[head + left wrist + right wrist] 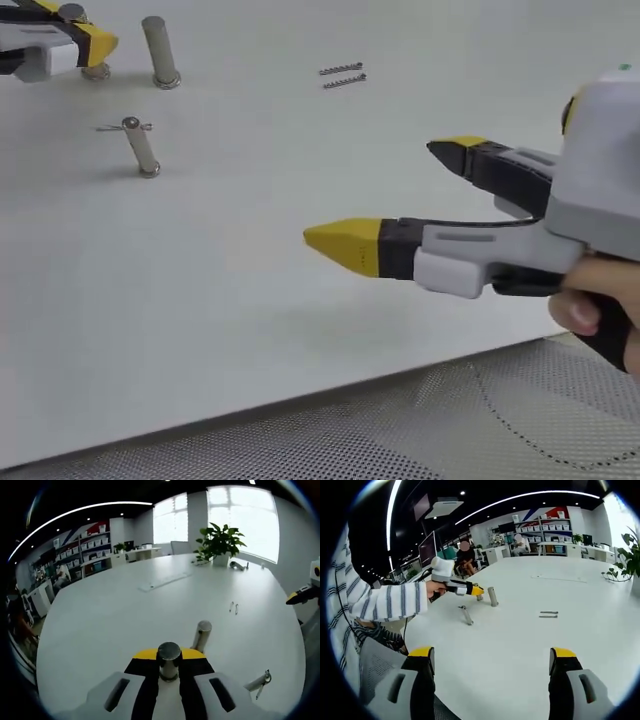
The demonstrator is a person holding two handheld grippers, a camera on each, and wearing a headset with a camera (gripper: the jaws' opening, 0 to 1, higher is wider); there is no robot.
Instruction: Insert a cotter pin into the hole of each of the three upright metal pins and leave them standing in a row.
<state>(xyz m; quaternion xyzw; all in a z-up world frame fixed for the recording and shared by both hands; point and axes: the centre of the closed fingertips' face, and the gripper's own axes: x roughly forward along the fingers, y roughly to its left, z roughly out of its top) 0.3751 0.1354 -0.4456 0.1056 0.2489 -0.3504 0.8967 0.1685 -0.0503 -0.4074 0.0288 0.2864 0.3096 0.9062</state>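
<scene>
My left gripper [98,45] at the far left is shut on a metal pin [96,71]; in its own view the left gripper [169,653] has that pin [169,666] rising between the yellow tips. A second pin [160,50] [202,633] stands upright just beside it. A third pin [141,149] [466,615], nearer me, carries a cotter pin [124,126] through its top and looks tilted. Two loose cotter pins [342,75] [548,614] lie side by side farther right. My right gripper [392,198] [492,655] hovers open over bare table with nothing in it.
The white table [250,300] ends in an edge near me, with a grey mesh chair [450,430] below it. A potted plant [219,542] stands at the table's far end. People sit at desks [466,555] in the background.
</scene>
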